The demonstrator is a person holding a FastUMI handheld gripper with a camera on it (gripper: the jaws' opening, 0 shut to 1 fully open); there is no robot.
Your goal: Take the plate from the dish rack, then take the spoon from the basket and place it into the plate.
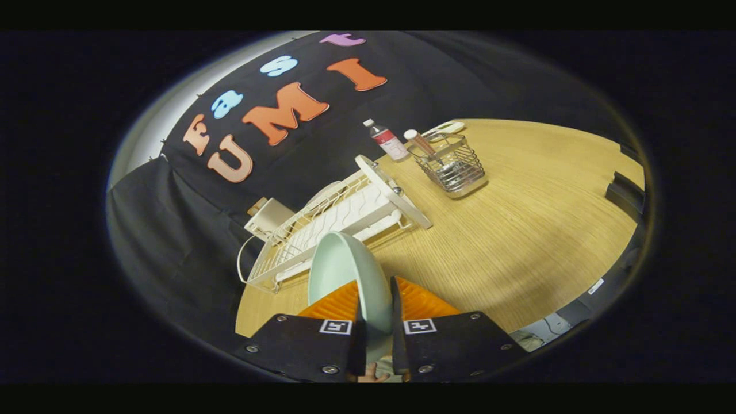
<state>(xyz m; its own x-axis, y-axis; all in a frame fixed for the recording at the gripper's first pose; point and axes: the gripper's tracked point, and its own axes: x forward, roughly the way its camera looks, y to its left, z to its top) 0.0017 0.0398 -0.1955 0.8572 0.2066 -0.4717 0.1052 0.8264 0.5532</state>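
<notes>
So my claw (376, 299) is clamped on the plate (345, 276) right now, one finger on each face of it. It's a pale mint-green plate, standing on edge between my two orange fingers (422, 302), and its rim sticks up and out past the fingertips, leaning a bit to my left. The black finger mounts with the little square markers sit at the very bottom, either side of the plate.

Under and around all that is the wooden worktop (517, 230), light grain, running off to my right.

Just ahead of the fingertips, right behind the plate's rim, is the white wire dish rack (322, 227). It stretches away from me at an angle, and the plate is out of its slots, held up in front of its near end. Something white and rounded shows at the rack's far side, can't tell what.

Further on, beyond the rack's far end and off to my right, there's the wire basket (454, 167). A couple of handles poke up out of it, one with a pale rounded end; I can't say which one is the spoon from here.

Just left of the basket stands a small bottle (386, 139) with a white cap and a red label.
</notes>
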